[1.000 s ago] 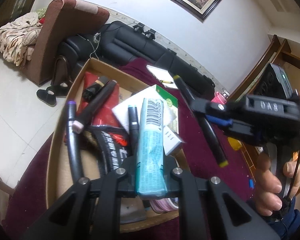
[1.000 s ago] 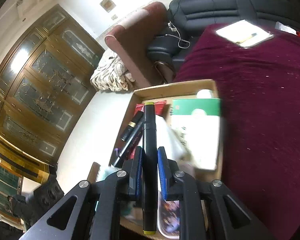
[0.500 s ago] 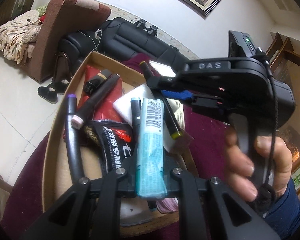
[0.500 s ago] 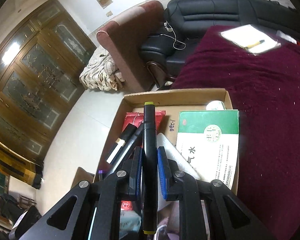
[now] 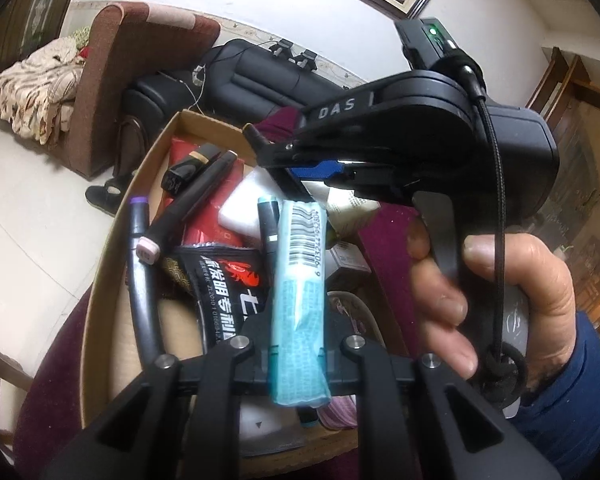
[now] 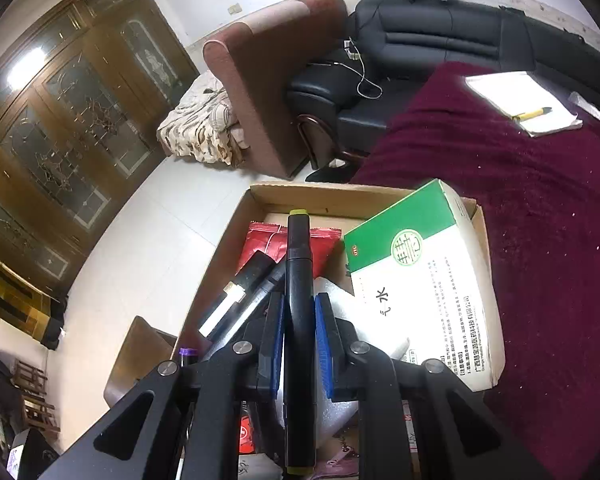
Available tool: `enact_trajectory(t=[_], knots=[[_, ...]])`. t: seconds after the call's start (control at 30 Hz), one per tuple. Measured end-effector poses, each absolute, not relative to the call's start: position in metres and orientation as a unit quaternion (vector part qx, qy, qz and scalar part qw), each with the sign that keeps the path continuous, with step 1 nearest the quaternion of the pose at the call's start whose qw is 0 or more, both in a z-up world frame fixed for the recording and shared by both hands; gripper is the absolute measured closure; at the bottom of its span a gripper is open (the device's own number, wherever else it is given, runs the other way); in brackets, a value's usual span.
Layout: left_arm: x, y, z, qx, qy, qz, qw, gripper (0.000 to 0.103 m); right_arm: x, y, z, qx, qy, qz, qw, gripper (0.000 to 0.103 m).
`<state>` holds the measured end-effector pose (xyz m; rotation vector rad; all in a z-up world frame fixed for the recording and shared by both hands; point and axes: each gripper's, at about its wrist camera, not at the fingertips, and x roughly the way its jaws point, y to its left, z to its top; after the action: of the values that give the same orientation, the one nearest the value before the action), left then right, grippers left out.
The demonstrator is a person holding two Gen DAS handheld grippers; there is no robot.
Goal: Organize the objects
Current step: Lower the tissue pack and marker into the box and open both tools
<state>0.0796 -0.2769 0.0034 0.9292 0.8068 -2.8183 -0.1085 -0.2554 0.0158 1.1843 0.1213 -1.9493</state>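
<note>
Your left gripper [image 5: 298,354] is clamped on a light-blue plastic-wrapped packet with a barcode [image 5: 298,296], which stands lengthwise between the jaws and reaches out over the shallow brown cardboard box [image 5: 100,280]. Your right gripper [image 6: 296,344] is closed on a black marker with yellow-green end caps [image 6: 298,280], its blue pads [image 6: 324,344] pressing the barrel from both sides, the marker running straight along the fingers and hanging above the same box. In the left wrist view that right gripper [image 5: 276,156] sits just past the packet, over the right part of the box, with your right hand [image 5: 496,296] wrapped round its black handle and a dark blue sleeve [image 5: 560,392] behind it. Below the packet lie a black snack pouch printed with a red crayfish [image 5: 228,280], a black marker with a purple cap [image 5: 140,272] along the left wall, a black marker with a pink cap [image 5: 188,204] crossing it, and a black marker with a teal cap [image 5: 269,224] beside the packet. Further in are a red foil packet [image 6: 276,244], a black and gold lipstick tube [image 5: 188,166], and a green and white cardboard carton [image 6: 416,280] tilted against the right wall. The box rests on a maroon tablecloth [image 6: 540,220]; well beyond it lies a white notepad with a yellow pen [image 6: 524,104], then a black leather sofa [image 6: 440,36].
</note>
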Motion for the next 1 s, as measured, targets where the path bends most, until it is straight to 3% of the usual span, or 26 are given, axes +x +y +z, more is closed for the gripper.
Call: enact_trajectory(t=[0.23, 0.57, 1.0], knots=[[0.075, -0.273, 0.005, 0.304, 0.246, -0.92, 0.037, 0.089, -0.107, -0.252, 0.019, 0.471, 0.038, -0.774, 0.421, 0.085], [0.072, -0.276, 0.01, 0.3, 0.23, -0.925, 0.046, 0.063, -0.103, -0.236, 0.032, 0.47, 0.016, -0.77, 0.43, 0.08], [0.076, -0.258, 0.024, 0.292, 0.197, -0.933, 0.073, 0.054, -0.087, -0.179, 0.055, 0.452, -0.03, -0.764, 0.459, 0.069]])
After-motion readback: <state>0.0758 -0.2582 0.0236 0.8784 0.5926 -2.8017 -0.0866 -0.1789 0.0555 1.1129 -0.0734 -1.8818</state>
